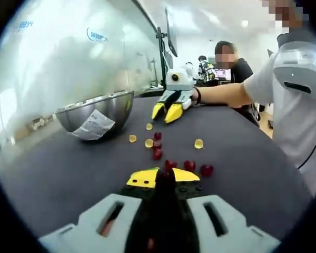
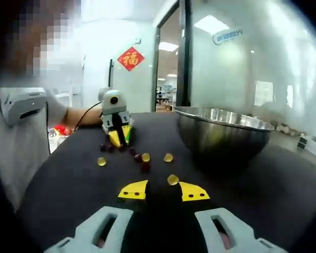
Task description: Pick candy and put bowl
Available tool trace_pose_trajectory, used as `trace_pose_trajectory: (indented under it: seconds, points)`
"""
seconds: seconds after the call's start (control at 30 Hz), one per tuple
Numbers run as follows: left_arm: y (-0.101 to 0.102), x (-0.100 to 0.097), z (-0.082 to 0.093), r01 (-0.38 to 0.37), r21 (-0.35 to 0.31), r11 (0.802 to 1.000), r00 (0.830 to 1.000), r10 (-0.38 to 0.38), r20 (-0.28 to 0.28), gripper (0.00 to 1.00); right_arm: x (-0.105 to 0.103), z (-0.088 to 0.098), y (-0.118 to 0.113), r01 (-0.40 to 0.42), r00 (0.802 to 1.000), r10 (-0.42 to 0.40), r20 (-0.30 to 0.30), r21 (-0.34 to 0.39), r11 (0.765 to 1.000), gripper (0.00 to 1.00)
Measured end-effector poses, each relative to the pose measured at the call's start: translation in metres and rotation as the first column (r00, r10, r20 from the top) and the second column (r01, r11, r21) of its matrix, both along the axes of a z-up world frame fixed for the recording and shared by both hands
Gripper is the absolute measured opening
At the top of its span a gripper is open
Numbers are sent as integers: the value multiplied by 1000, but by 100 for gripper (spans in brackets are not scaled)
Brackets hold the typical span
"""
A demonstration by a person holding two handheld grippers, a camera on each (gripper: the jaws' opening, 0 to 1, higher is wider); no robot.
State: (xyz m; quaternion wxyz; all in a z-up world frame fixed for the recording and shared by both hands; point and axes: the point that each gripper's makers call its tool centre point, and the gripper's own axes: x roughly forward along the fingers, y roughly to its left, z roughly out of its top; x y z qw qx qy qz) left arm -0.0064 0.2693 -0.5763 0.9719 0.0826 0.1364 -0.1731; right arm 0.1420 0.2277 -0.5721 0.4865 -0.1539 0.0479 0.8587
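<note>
- On your left in the left gripper view sits the steel bowl (image 1: 97,113), a paper label stuck to its wall, resting on the dark desk (image 1: 52,179).
- Just right of the bowl, yellow gummy candies (image 1: 149,143) and red gummy candies (image 1: 189,165) lie scattered, none of them in the bowl yet.
- Your left gripper (image 1: 164,178) has its yellow-tipped fingers nearly together right at a dark red candy; I judge they pinch it, but the contact is hard to see.
- If the hold is shallow, the candy could slip out on the way to the bowl and roll off among the others.
- Further right, your right gripper (image 1: 167,112) hovers beyond the scatter, fingers narrowly parted and holding nothing.
- In the right gripper view a yellow candy (image 2: 173,179) lies just ahead of those fingers; closing off-centre could flick it away.
- Both grippers work close together, so crossing paths toward the bowl risks a knock.
</note>
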Motion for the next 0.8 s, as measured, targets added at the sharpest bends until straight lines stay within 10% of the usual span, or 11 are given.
trace_pose_trajectory:
  seconds: [0.8]
  points:
    - [2, 1, 6, -19, -19, 1000, 1000, 19, 9, 1, -19, -12, 15, -168, 983, 168, 74, -2, 986, 4]
